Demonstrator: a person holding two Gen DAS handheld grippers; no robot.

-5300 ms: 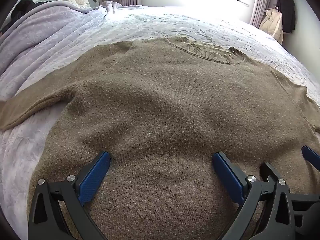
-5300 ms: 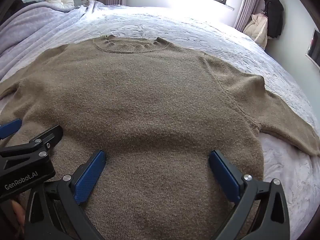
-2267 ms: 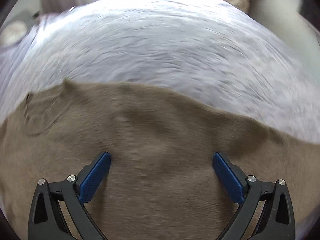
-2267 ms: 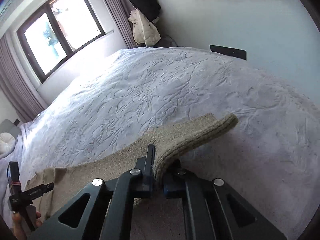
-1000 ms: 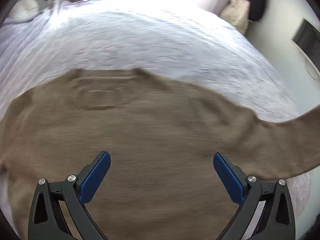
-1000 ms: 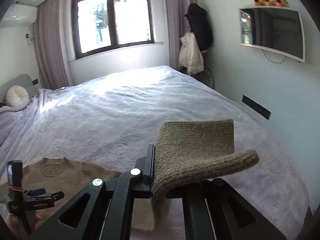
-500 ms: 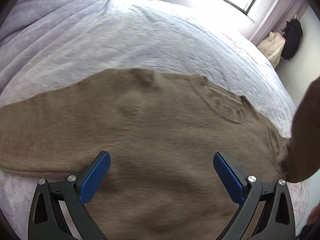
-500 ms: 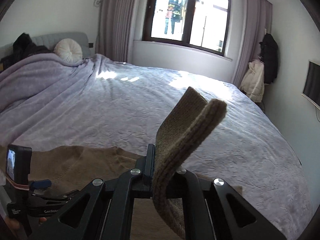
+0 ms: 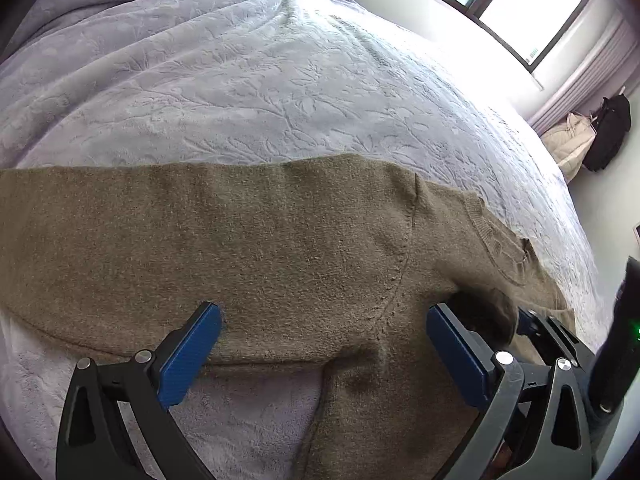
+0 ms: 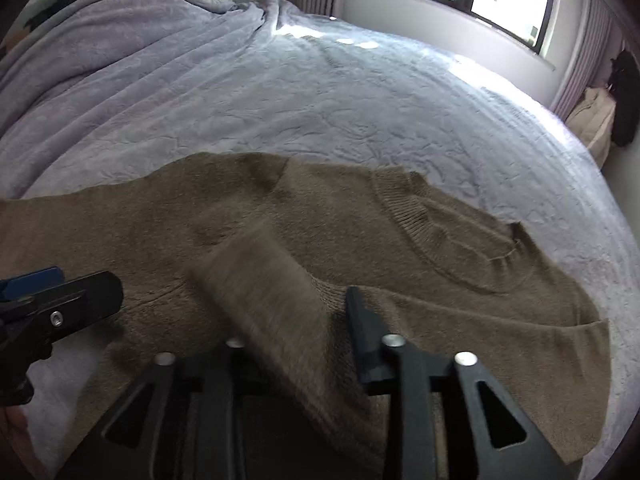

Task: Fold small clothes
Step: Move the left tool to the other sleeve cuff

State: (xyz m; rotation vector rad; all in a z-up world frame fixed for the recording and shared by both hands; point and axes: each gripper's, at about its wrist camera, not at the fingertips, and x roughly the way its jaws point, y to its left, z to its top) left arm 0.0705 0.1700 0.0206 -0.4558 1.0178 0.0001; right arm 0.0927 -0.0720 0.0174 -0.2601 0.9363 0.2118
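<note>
sweater: brown knit sweater (image 10: 360, 248) lay flat on the lavender bedspread (image 10: 320, 92), collar (image 10: 444, 232) toward the right, near the bed's near edge.
right sleeve: half a second earlier the right gripper (image 10: 296, 320) held the cuff pinched up in the air; now the sleeve (image 10: 260, 300) was down across the sweater's chest, blurred, cuff end pointing far-left.
right claw: jaws were opening, sleeve between them but pads no longer pressing it; a second ago they were clamped tight on the cuff.
left claw: left gripper (image 9: 320, 356) stood wide apart with nothing in it, hovering over the left armpit seam (image 9: 400, 272), same spread as in all earlier frames.
left sleeve: left sleeve (image 9: 120, 232) stretched straight out to the left on the bedspread, not folded yet.
view shift: left camera swung from the collar area over to the left sleeve and shoulder within the last second.
other gripper seen: right gripper's body showed at the right edge of the left view; left gripper's finger at the left edge of the right view, so both were close together over the chest.
meaning: first sleeve fold looked delivered, release underway.
next (judgement): left sleeve probably needs folding in, then the body fold.
risk (judgement): sleeve may drag if the right gripper pulls out before it is fully clear.
</note>
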